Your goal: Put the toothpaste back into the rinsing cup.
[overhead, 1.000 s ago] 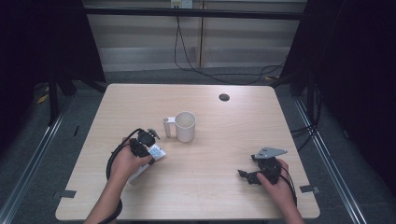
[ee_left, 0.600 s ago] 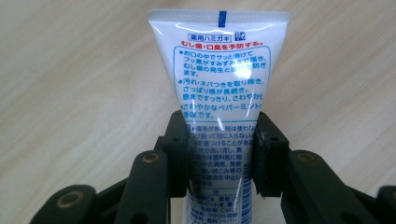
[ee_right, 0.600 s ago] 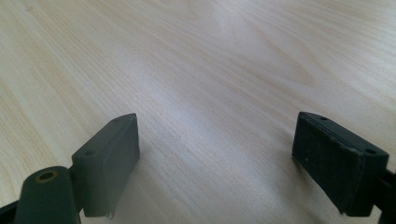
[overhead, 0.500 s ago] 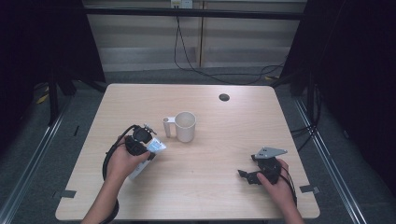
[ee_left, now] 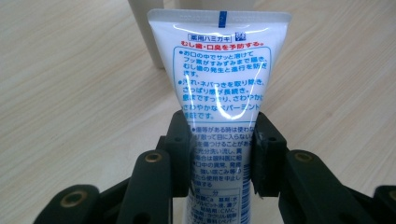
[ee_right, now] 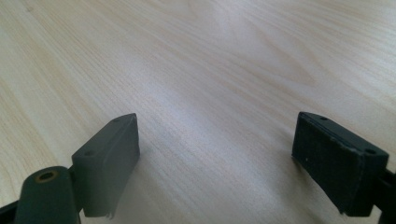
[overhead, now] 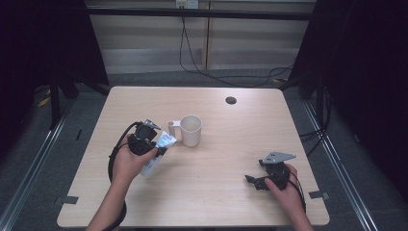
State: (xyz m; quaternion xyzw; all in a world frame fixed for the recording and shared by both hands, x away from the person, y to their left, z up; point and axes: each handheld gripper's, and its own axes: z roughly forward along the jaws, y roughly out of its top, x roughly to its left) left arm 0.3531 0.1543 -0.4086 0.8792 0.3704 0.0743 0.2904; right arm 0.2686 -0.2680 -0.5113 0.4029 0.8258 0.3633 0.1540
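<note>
A white toothpaste tube (overhead: 166, 140) with blue and red print is clamped in my left gripper (overhead: 150, 143), left of centre on the wooden table (overhead: 231, 144). In the left gripper view the two black pads press on the tube's (ee_left: 219, 70) middle, crimped end pointing away, and the left gripper (ee_left: 220, 156) is shut on it. A cream mug (overhead: 191, 130) stands upright just right of the tube, handle toward it; its handle (ee_left: 144, 32) shows beyond the tube. My right gripper (overhead: 252, 182) rests low at the front right, and in its own view the right gripper (ee_right: 217, 154) is open over bare wood.
A small dark round hole (overhead: 231, 100) sits near the table's far edge. Black cables (overhead: 207, 72) run over the floor behind the table. Dark curtains and metal rails flank both sides.
My left hand has lifted the tube a little off the table, toward the mug. The right gripper has stayed where it was.
</note>
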